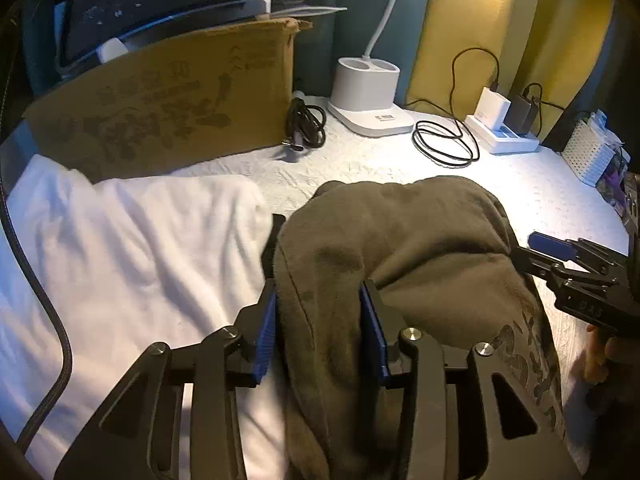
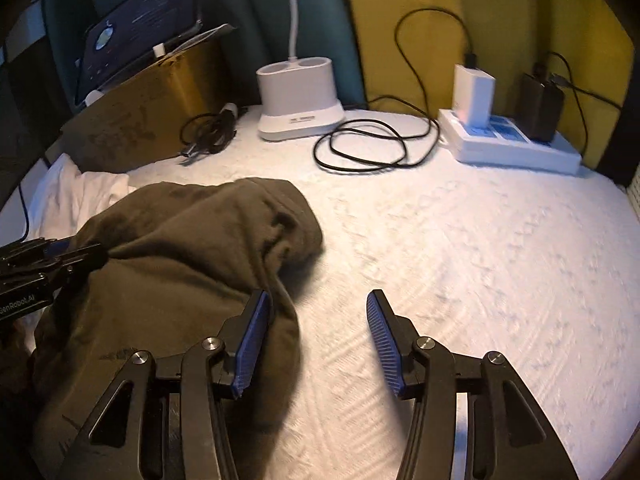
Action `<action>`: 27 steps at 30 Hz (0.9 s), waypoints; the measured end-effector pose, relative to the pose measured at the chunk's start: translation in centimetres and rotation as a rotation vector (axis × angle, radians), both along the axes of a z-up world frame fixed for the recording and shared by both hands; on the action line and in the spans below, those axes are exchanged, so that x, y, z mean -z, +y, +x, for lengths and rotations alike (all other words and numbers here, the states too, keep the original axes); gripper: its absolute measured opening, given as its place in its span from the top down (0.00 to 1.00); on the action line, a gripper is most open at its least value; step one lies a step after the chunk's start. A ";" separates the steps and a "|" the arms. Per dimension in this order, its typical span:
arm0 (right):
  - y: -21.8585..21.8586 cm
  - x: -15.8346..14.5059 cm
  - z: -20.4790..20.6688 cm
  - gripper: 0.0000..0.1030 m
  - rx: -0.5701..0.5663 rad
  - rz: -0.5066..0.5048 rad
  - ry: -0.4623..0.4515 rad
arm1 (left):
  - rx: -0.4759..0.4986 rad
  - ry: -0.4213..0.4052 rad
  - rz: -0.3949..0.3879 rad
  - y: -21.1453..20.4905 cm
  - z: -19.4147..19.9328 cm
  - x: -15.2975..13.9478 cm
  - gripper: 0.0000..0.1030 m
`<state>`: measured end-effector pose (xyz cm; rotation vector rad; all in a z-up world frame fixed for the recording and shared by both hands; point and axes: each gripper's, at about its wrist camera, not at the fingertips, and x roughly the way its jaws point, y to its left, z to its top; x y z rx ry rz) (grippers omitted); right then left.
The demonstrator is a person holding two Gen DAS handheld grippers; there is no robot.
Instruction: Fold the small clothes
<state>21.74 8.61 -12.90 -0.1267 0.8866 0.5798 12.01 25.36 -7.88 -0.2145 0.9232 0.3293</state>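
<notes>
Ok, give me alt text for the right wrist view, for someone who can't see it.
The right gripper is open over a white textured tabletop, its left finger touching a crumpled olive-brown garment. The left gripper pinches the garment's far side; a lamp base and cables sit behind.

Yellow wall, white tabletop (lamplit)

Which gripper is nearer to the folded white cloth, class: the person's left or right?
Left. The left gripper, shut on the olive garment, sits right beside the white cloth. The right gripper is open on the garment's far side, over the bedspread.
</notes>
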 end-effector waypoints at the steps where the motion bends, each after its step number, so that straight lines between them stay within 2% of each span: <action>1: -0.3 -0.1 0.0 0.49 0.004 -0.002 -0.001 | -0.006 -0.002 0.003 0.0 -0.2 -0.2 0.58; 5: -1.4 -0.5 -0.4 0.49 0.014 0.001 -0.002 | -0.048 -0.012 0.016 0.3 -1.2 -0.8 0.51; 12: -2.6 -1.5 -2.1 0.49 0.010 0.004 -0.018 | -0.078 -0.019 0.047 -0.1 -3.5 -1.6 0.50; 27: -5.6 -2.9 -7.7 0.48 0.024 0.012 -0.052 | -0.003 -0.074 0.066 -5.7 -6.1 -3.4 0.50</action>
